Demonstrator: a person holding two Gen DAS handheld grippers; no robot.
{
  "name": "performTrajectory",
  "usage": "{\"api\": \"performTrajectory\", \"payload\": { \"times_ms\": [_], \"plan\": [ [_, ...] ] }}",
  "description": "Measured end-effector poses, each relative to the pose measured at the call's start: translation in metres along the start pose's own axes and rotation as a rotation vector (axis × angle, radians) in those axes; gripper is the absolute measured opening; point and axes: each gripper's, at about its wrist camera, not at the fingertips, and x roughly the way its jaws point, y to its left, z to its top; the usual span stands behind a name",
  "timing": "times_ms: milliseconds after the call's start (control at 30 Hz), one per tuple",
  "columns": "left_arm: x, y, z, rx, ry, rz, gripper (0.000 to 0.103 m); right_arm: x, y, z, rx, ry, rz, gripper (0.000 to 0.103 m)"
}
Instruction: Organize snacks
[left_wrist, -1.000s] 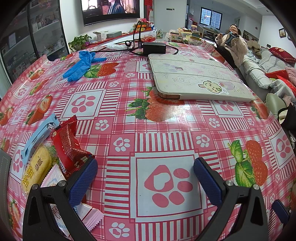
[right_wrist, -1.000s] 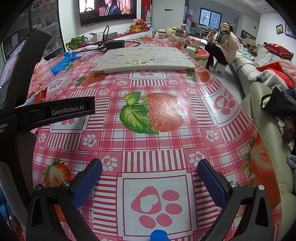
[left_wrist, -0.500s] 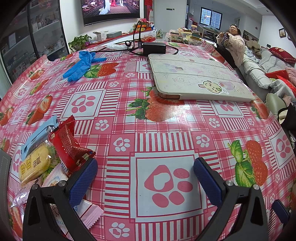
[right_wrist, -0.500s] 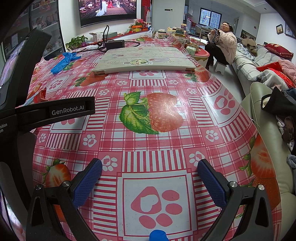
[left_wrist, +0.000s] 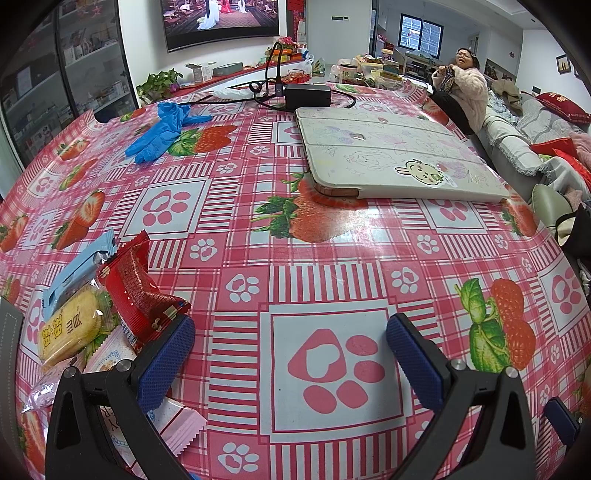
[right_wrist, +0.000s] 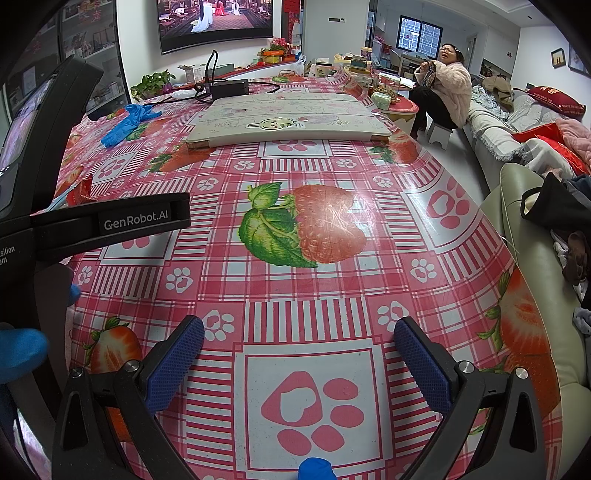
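Note:
A pile of snack packets lies at the lower left of the left wrist view: a red wrapper (left_wrist: 135, 284), a yellow cake in clear wrap (left_wrist: 70, 330), a light blue packet (left_wrist: 75, 271) and a pink-edged packet (left_wrist: 181, 424) partly under my left finger. My left gripper (left_wrist: 291, 356) stands open just above the tablecloth, its left pad beside the red wrapper, nothing between the pads. My right gripper (right_wrist: 299, 363) is open too, over a paw-print square, empty. The left gripper's black body (right_wrist: 110, 225) fills the right wrist view's left side.
A white folded board (left_wrist: 391, 158) lies at the far middle of the table, with a black power brick and cable (left_wrist: 306, 94) behind it. Blue gloves (left_wrist: 162, 131) rest far left. A person sits beyond the table (left_wrist: 461, 92). A sofa (right_wrist: 528, 236) borders the right edge.
The snack pile has shifted slightly in the left wrist view, with the yellow cake now a little higher and more upright. Both grippers have barely moved and stay open.

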Motion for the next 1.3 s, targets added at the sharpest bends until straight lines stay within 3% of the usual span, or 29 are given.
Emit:
{"api": "performTrajectory", "payload": {
  "times_ms": [100, 233, 300, 400, 467, 667, 767, 933, 1300],
  "plan": [
    [-0.004, -0.005, -0.002, 0.058, 0.027, -0.045, 0.103, 0.0, 0.0, 0.0, 0.0, 0.0, 0.0, 0.103],
    [-0.008, -0.015, -0.005, 0.15, 0.128, -0.105, 0.103, 0.0, 0.0, 0.0, 0.0, 0.0, 0.0, 0.103],
    [-0.013, -0.016, -0.008, 0.181, 0.178, -0.077, 0.103, 0.0, 0.0, 0.0, 0.0, 0.0, 0.0, 0.103],
    [-0.035, -0.017, -0.023, 0.189, 0.133, -0.115, 0.103, 0.0, 0.0, 0.0, 0.0, 0.0, 0.0, 0.103],
    [-0.058, -0.009, -0.029, 0.202, 0.072, -0.08, 0.103, 0.0, 0.0, 0.0, 0.0, 0.0, 0.0, 0.103],
    [-0.105, 0.044, -0.05, 0.202, -0.004, -0.002, 0.103, 0.0, 0.0, 0.0, 0.0, 0.0, 0.0, 0.103],
    [-0.105, 0.087, -0.067, 0.172, 0.019, 0.068, 0.103, 0.0, 0.0, 0.0, 0.0, 0.0, 0.0, 0.103],
    [-0.095, 0.146, -0.096, 0.069, 0.083, 0.077, 0.103, 0.0, 0.0, 0.0, 0.0, 0.0, 0.0, 0.103],
    [-0.09, 0.171, -0.091, 0.061, 0.078, 0.073, 0.103, 0.0, 0.0, 0.0, 0.0, 0.0, 0.0, 0.103]
  ]
}}
